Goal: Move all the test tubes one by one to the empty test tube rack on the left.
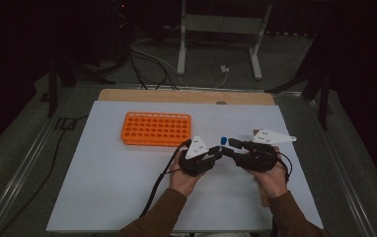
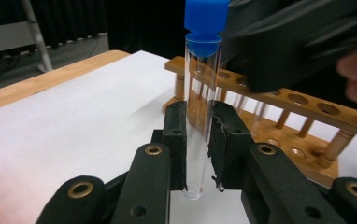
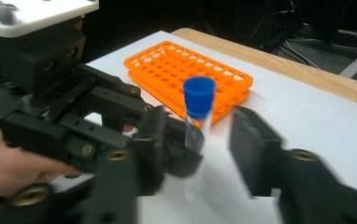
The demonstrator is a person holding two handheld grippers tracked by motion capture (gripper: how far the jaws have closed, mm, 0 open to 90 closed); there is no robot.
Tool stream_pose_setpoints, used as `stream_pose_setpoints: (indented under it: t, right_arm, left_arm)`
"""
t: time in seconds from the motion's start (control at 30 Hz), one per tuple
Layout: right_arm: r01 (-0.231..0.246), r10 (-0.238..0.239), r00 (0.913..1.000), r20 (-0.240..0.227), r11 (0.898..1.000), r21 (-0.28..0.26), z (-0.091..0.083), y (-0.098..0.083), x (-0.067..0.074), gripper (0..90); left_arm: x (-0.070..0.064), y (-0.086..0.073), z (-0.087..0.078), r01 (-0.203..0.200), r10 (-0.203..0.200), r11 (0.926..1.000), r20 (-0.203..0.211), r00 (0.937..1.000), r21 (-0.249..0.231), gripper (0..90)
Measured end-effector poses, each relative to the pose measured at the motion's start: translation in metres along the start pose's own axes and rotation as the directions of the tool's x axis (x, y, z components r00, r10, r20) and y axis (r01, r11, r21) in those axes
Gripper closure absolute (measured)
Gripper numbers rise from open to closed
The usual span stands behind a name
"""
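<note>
Clear test tube [image 2: 198, 130] with blue cap [image 3: 199, 96], upright above white table sheet [image 1: 127, 177], pinched low in left gripper [image 2: 198, 144]. Right gripper [image 3: 193, 158] spread wide around tube, likely for handover. Orange rack [image 1: 157, 128] well apart; wooden rack [image 2: 279, 126] just behind.

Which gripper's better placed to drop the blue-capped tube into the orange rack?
Left, probably. The left gripper is already shut on the tube, held upright. The right gripper stands open around it, gripping nothing. The orange rack lies on the left's side.
</note>
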State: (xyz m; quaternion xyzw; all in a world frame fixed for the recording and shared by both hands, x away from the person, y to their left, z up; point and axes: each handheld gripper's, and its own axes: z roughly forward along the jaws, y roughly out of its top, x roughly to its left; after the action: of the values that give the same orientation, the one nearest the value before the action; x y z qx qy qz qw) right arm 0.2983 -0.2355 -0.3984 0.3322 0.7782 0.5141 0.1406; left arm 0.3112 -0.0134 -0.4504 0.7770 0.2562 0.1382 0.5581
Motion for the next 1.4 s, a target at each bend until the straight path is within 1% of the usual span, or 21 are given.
stream_pose_setpoints:
  t: [0.07, 0.1, 0.13, 0.17, 0.2, 0.27, 0.33, 0.4, 0.43, 0.5, 0.53, 0.6, 0.67, 0.7, 0.8, 0.83, 0.97, 1.1, 1.23, 1.33, 1.4]
  right_arm:
    - [-0.004, 0.004, 0.9999, 0.014, 1.000, -0.005, -0.006, 0.000, -0.002, 38.0]
    - [-0.004, 0.004, 0.9999, 0.014, 1.000, -0.005, -0.006, 0.000, -0.002, 38.0]
    - [0.010, -0.010, 0.9988, 0.049, 1.000, -0.005, -0.011, -0.001, -0.004, 27.5]
    - [0.014, -0.014, 0.9972, 0.073, 1.000, -0.002, -0.013, -0.002, -0.005, 20.6]
    - [0.012, -0.013, 0.9950, 0.099, 1.000, 0.003, -0.015, -0.003, -0.006, 16.0]
    - [0.006, -0.006, 0.9904, 0.138, 1.000, 0.004, -0.020, -0.007, -0.009, 13.7]
    - [-0.007, 0.008, 0.9860, 0.167, 1.000, -0.007, -0.027, -0.010, -0.012, 7.0]
    - [-0.015, 0.017, 0.9841, 0.177, 1.000, -0.013, -0.030, -0.012, -0.014, 5.4]
    - [-0.014, 0.018, 0.9824, 0.186, 1.000, -0.024, -0.038, -0.015, -0.017, 2.9]
    - [-0.009, 0.017, 0.9765, 0.215, 0.999, -0.039, -0.046, -0.018, -0.020, 2.6]
    - [-0.011, 0.021, 0.9744, 0.224, 0.999, -0.046, -0.050, -0.019, -0.021, 2.6]
    - [-0.012, 0.025, 0.9730, 0.229, 0.998, -0.055, -0.054, -0.020, -0.022, 2.6]
    - [-0.014, 0.031, 0.9644, 0.263, 0.998, -0.069, -0.063, -0.024, -0.026, 2.2]
    - [-0.014, 0.031, 0.9644, 0.263, 0.998, -0.069, -0.063, -0.024, -0.026, 2.2]
    - [-0.021, 0.041, 0.9561, 0.290, 0.997, -0.071, -0.072, -0.029, -0.030, 1.7]
    - [-0.021, 0.041, 0.9561, 0.290, 0.997, -0.071, -0.072, -0.029, -0.030, 1.7]
    - [-0.031, 0.053, 0.9494, 0.310, 0.996, -0.078, -0.080, -0.035, -0.034, 1.6]
    - [-0.035, 0.062, 0.9461, 0.318, 0.995, -0.090, -0.087, -0.036, -0.037, 1.6]
    - [-0.040, 0.069, 0.9446, 0.321, 0.994, -0.098, -0.089, -0.037, -0.038, 1.6]
    - [-0.042, 0.074, 0.9437, 0.322, 0.994, -0.105, -0.091, -0.038, -0.039, 1.6]
    - [-0.043, 0.076, 0.9435, 0.323, 0.993, -0.107, -0.091, -0.038, -0.040, 1.6]
  left_arm:
    - [0.001, 0.000, -0.001, 0.003, -0.003, 1.0000, -0.008, 1.0000, -0.003, 78.6]
    - [0.003, 0.001, -0.003, 0.004, -0.004, 1.0000, -0.014, 0.9999, -0.002, 78.6]
    - [0.004, 0.001, -0.004, 0.011, -0.011, 0.9999, -0.021, 0.9997, -0.007, 78.6]
    - [0.007, 0.000, -0.008, 0.016, -0.016, 0.9998, -0.033, 0.9993, -0.009, 78.6]
    - [0.009, 0.000, -0.010, 0.019, -0.020, 0.9998, -0.039, 0.9990, -0.010, 78.6]
    - [0.011, -0.001, -0.012, 0.024, -0.024, 0.9997, -0.048, 0.9986, -0.011, 78.6]
    - [0.014, -0.002, -0.015, 0.032, -0.033, 0.9994, -0.061, 0.9976, -0.016, 78.6]
    - [0.018, -0.002, -0.019, 0.035, -0.036, 0.9993, -0.073, 0.9967, -0.015, 78.6]
    - [0.022, -0.002, -0.022, 0.038, -0.039, 0.9991, -0.080, 0.9960, -0.018, 78.6]
    - [0.023, -0.002, -0.023, 0.038, -0.040, 0.9991, -0.085, 0.9956, -0.018, 78.6]
    - [0.028, -0.002, -0.026, 0.040, -0.041, 0.9990, -0.095, 0.9947, -0.019, 78.6]
    - [0.030, -0.002, -0.026, 0.043, -0.045, 0.9989, -0.099, 0.9941, -0.020, 78.6]
    - [0.034, -0.003, -0.028, 0.044, -0.045, 0.9989, -0.111, 0.9928, -0.017, 78.6]
    - [0.036, -0.003, -0.029, 0.047, -0.049, 0.9987, -0.115, 0.9922, -0.018, 78.6]
    - [0.044, -0.003, -0.032, 0.055, -0.058, 0.9982, -0.129, 0.9899, -0.026, 78.6]
    - [0.047, -0.004, -0.033, 0.058, -0.061, 0.9979, -0.135, 0.9889, -0.029, 78.6]
    - [0.060, -0.006, -0.037, 0.073, -0.078, 0.9967, -0.160, 0.9841, -0.036, 78.6]
    - [0.073, -0.010, -0.038, 0.081, -0.087, 0.9960, -0.193, 0.9773, -0.037, 78.6]
    - [0.083, -0.012, -0.035, 0.090, -0.099, 0.9946, -0.218, 0.9710, -0.050, 78.5]
    - [0.090, -0.014, -0.031, 0.092, -0.101, 0.9946, -0.247, 0.9638, -0.049, 78.5]
    - [0.095, -0.016, -0.026, 0.100, -0.109, 0.9938, -0.264, 0.9583, -0.050, 78.5]
